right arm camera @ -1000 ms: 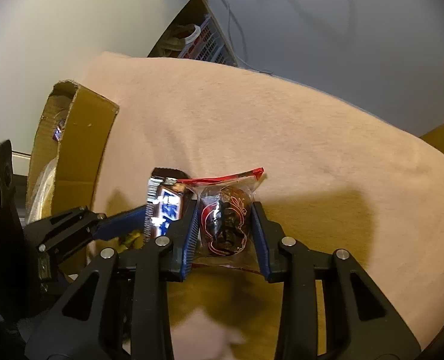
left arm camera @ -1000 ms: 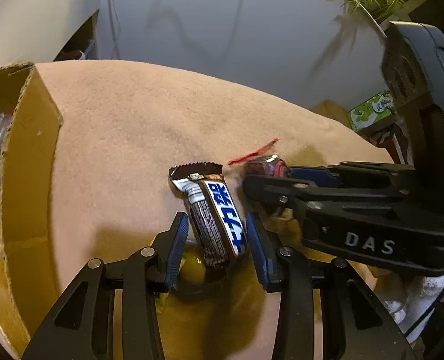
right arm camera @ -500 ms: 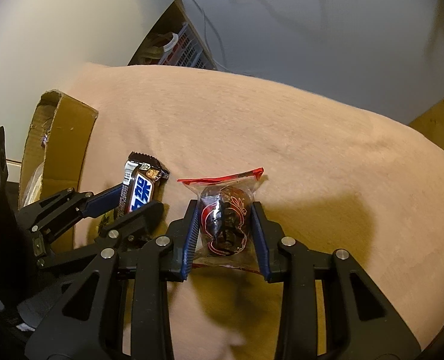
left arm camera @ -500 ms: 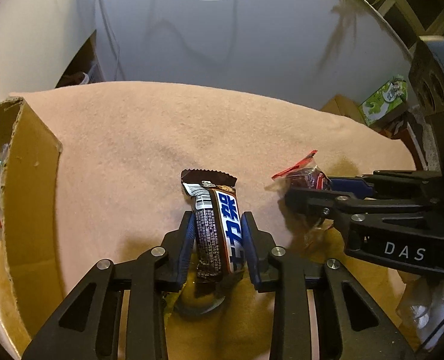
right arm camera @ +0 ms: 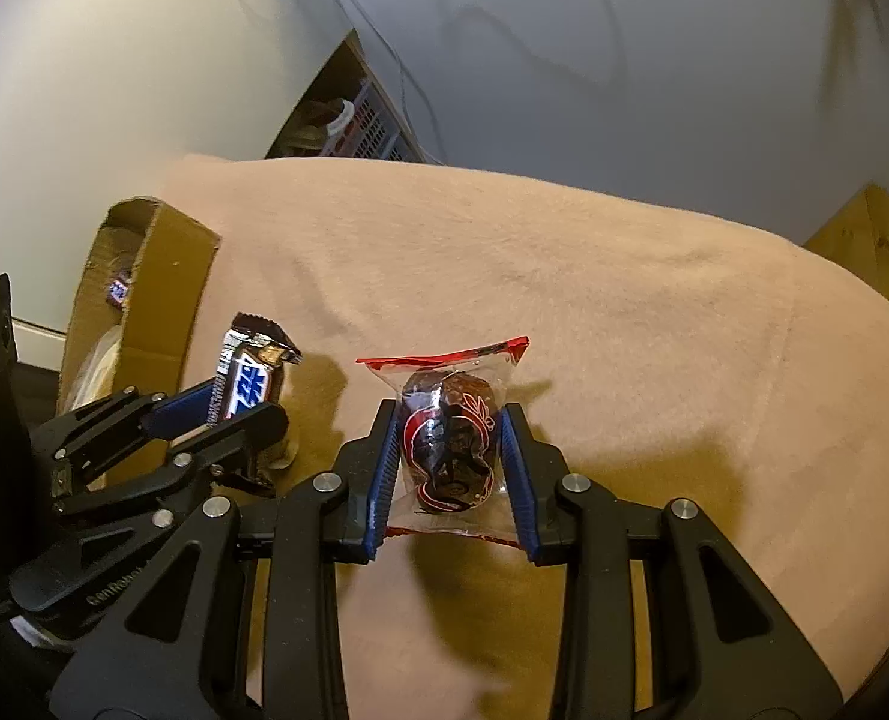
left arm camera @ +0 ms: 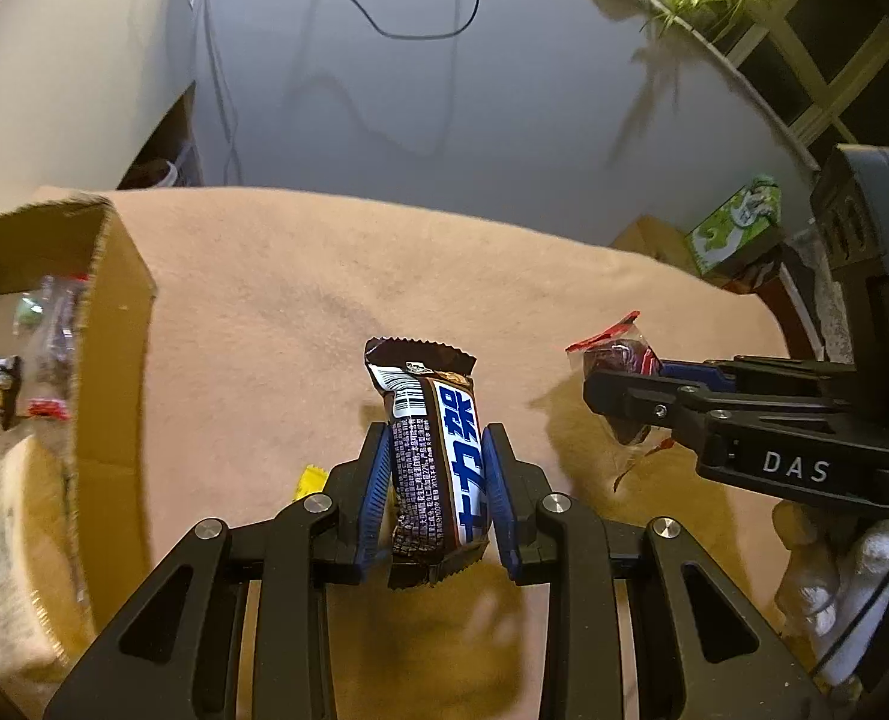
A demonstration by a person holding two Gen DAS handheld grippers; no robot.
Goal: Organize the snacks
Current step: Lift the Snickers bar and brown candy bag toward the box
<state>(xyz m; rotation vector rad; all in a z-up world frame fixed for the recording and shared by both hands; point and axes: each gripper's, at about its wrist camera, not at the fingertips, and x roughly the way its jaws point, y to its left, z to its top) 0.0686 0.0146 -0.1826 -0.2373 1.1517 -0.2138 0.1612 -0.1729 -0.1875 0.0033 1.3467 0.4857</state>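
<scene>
Left wrist view, going left to right: your cardboard box (left arm camera: 114, 324) has one blue-label bar and a couple of clear-wrapped snacks inside. Then your left tongs (left arm camera: 435, 492), which have just closed, are clamped on a brown chocolate bar (left arm camera: 438, 450) with white lettering on blue, held above the tan-covered desk (left arm camera: 324, 276). Further right, your right tongs (right arm camera: 450, 450), marked "DAS", pinch one clear red-edged packet (right arm camera: 450, 438) holding a dark snack.
</scene>
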